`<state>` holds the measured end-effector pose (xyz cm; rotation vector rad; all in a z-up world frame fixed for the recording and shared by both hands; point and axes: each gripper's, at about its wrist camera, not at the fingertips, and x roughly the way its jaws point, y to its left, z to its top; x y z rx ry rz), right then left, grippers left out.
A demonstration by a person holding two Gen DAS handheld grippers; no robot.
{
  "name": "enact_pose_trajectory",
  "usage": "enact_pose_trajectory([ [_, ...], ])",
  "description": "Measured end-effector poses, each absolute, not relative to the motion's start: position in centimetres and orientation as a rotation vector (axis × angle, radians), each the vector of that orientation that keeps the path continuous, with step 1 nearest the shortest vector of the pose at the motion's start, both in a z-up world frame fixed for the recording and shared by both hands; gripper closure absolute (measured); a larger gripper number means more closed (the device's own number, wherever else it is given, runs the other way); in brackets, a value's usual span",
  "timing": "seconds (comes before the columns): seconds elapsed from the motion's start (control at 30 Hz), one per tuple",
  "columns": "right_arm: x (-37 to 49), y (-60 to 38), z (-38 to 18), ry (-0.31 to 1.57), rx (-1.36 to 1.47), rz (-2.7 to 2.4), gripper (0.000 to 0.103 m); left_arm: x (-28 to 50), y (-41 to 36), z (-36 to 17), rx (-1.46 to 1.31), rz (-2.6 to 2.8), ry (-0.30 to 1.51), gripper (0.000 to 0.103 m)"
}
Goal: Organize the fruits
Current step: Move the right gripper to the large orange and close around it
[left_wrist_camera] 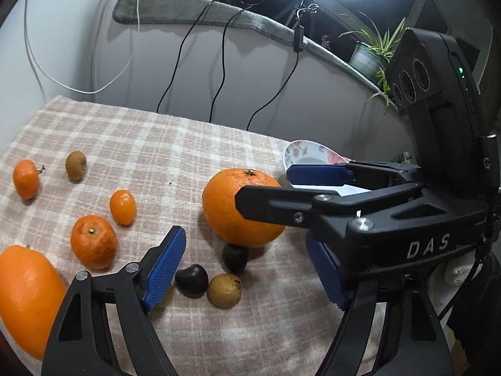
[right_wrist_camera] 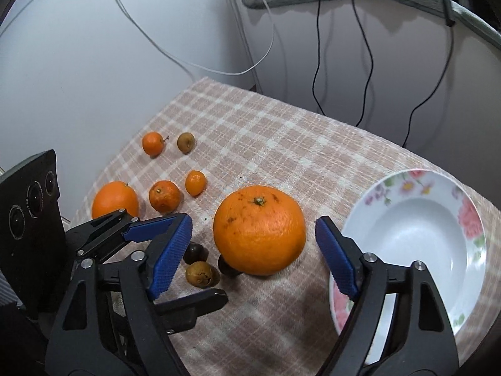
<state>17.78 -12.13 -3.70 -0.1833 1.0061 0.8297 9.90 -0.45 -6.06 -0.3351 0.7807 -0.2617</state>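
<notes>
Both views are fisheye and sit close above the checked tablecloth point(left_wrist_camera: 162, 144), tilted downward along their own blue-padded fingers. The left wrist view faces the wall, with the large orange point(left_wrist_camera: 231, 210) at centre and the floral plate point(left_wrist_camera: 300, 153) at right. The right wrist view looks from nearer the plate point(right_wrist_camera: 407, 225), at lower right. Both share the orange point(right_wrist_camera: 260, 230), the small fruits and each other's gripper.

fruits point(right_wrist_camera: 259, 230), plate point(right_wrist_camera: 416, 219) on checked tablecloth point(right_wrist_camera: 250, 125)

Orange fruit point(right_wrist_camera: 259, 230), pink-checked cloth point(right_wrist_camera: 281, 144)
</notes>
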Motion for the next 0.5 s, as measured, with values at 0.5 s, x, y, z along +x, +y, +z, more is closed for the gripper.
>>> enact_pose_trajectory([
  [0.5, 18.9, -10.6, -5.3, 1.065, -0.264, 0.842, 0.028, 12.4, -1.0, -7.3, -0.322, -0.265, 0.812, 0.03],
])
